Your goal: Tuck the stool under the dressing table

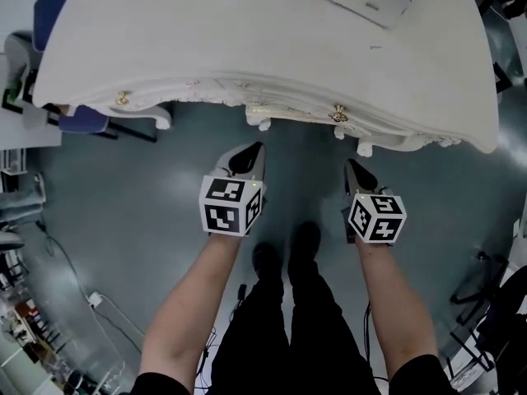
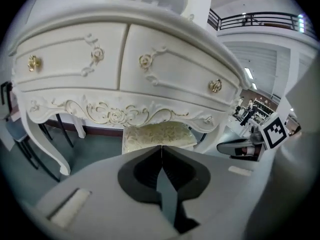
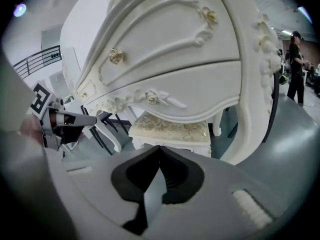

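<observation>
grey floor [image 1: 123, 220], white dressing table [image 1: 247, 31] standing on it, stool [image 2: 157, 134] underneath

Big open hall, lab-like: mezzanine railing [image 2: 260, 18], ceiling strip lights [image 2: 248, 73], grey floor [image 1: 123, 212], power strip [image 1: 95, 299].

Left gripper [image 1: 249, 156] is held out in front of the body on a bare, extended left forearm [image 1: 191, 307], with the left marker cube [image 1: 231, 206] uppermost and the jaws fully together, pad against pad (confirmed in the left gripper view). Right gripper [image 1: 356, 174] is held about level with it and apart from it on the right forearm [image 1: 397, 307], with the right marker cube [image 1: 377, 218] likewise uppermost and the jaws also closed against each other. Both grippers point forward, away from the person's legs [image 1: 284, 319], and the feet [image 1: 286, 257] are set close together between the two forearms.
</observation>
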Available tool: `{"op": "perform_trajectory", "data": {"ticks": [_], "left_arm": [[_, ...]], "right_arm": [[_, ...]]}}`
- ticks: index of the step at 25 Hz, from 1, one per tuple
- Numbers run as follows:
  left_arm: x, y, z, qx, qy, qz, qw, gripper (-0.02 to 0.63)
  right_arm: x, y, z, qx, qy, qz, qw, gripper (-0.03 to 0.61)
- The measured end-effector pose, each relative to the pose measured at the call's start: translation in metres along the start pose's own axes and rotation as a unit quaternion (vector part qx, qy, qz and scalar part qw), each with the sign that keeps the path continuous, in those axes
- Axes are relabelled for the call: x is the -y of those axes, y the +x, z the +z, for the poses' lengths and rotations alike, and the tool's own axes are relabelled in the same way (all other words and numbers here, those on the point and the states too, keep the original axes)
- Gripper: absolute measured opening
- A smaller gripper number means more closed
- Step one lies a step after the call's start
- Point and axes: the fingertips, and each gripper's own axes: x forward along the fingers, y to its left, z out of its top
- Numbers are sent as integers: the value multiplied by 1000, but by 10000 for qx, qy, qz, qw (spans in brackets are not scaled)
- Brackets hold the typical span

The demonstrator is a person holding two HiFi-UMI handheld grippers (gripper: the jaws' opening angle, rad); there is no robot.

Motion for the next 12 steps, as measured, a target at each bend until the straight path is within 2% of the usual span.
{"op": "perform_trajectory", "data": {"ticks": [6, 12], "left_arm": [[36, -76, 23, 68, -93, 33, 9999, 17], [53, -124, 67, 225, -73, -9, 9997, 17]], "right_arm": [[-55, -57, 19, -251, -386, 283, 9985, 5], [-86, -93, 72, -103, -472, 368, 9982, 5]]}}
